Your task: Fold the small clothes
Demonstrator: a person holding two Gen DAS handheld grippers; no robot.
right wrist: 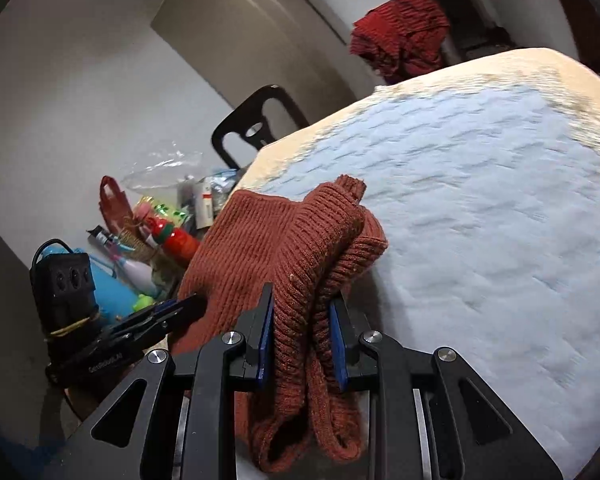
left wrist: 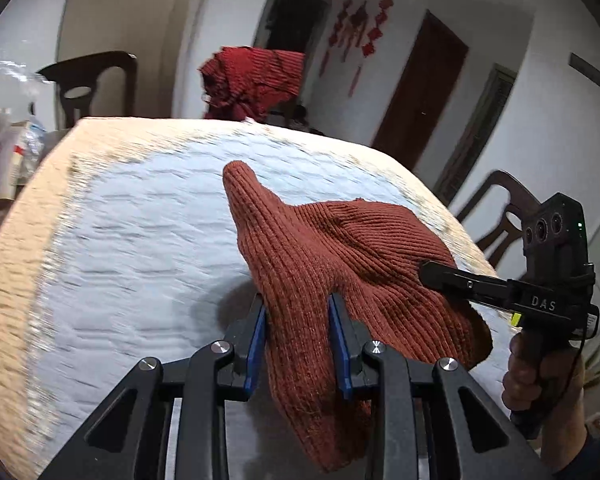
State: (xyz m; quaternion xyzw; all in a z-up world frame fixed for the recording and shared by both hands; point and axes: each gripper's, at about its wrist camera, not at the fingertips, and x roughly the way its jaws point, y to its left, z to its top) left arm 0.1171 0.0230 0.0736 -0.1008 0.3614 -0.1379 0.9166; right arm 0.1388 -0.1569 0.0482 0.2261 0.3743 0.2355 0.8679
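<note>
— How do the two tools sit?

— The left gripper (left wrist: 298,336) reaches forward over the table (left wrist: 148,216), its blue pads clamped on a bunched strip of the rust knit garment (left wrist: 332,256). The right gripper (right wrist: 302,336) comes in from the right side, level with it, and pinches a doubled fold of the same knit (right wrist: 284,248). A bare hand (left wrist: 540,372) wraps the right tool's handle.

— And the garment itself?

— It hangs lifted between both tools at the near side of the table, one pointed end rising toward the middle, loose ends drooping below each pair of fingers.

— Room to move?

— The pale blue quilted cover stretches wide beyond the knit, ringed by a tan border at the edges. A dark red garment (left wrist: 256,80) sits at the far edge, well apart. A dark chair (left wrist: 500,216) stands past the right edge; clutter (right wrist: 160,232) crowds off the left side.
</note>
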